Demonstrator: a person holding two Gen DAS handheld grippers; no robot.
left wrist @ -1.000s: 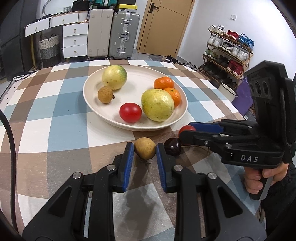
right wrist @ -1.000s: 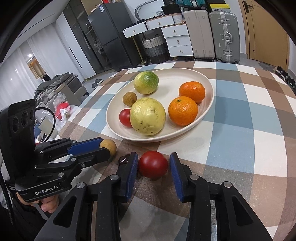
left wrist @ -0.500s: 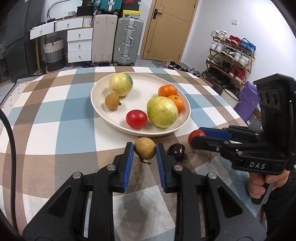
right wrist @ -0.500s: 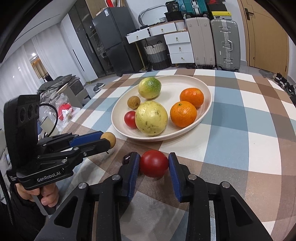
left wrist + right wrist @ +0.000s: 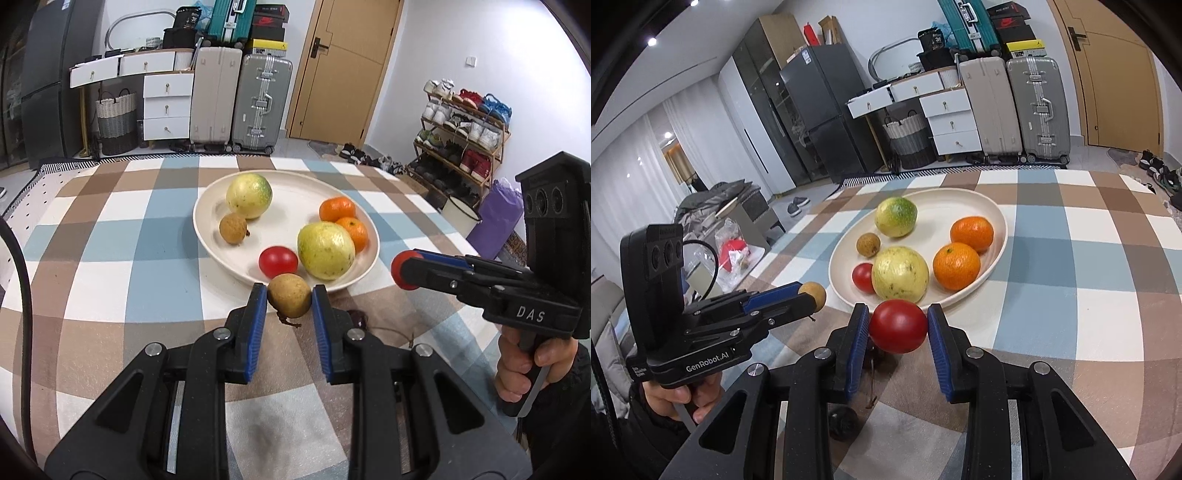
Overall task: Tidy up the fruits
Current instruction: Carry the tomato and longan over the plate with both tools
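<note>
1. Currently, your left gripper is clamped tight on a small brown fruit, both blue pads pressed on its sides.
2. That brown fruit hangs clear of the checked tablecloth, just short of the near rim of the plate. Its stem end points down and toward you; the body is nearly round, so no long axis can be stated.
3. Your right gripper is closed narrowly on a red tomato, pads touching both sides. It is also off the cloth, near the plate's edge. It is round, with no visible stem to give direction.
4. On the plate lie two yellow-green fruits, two oranges, one tomato and one brown fruit.
5. A dark cherry lies on the cloth behind your left gripper's right finger.
</note>
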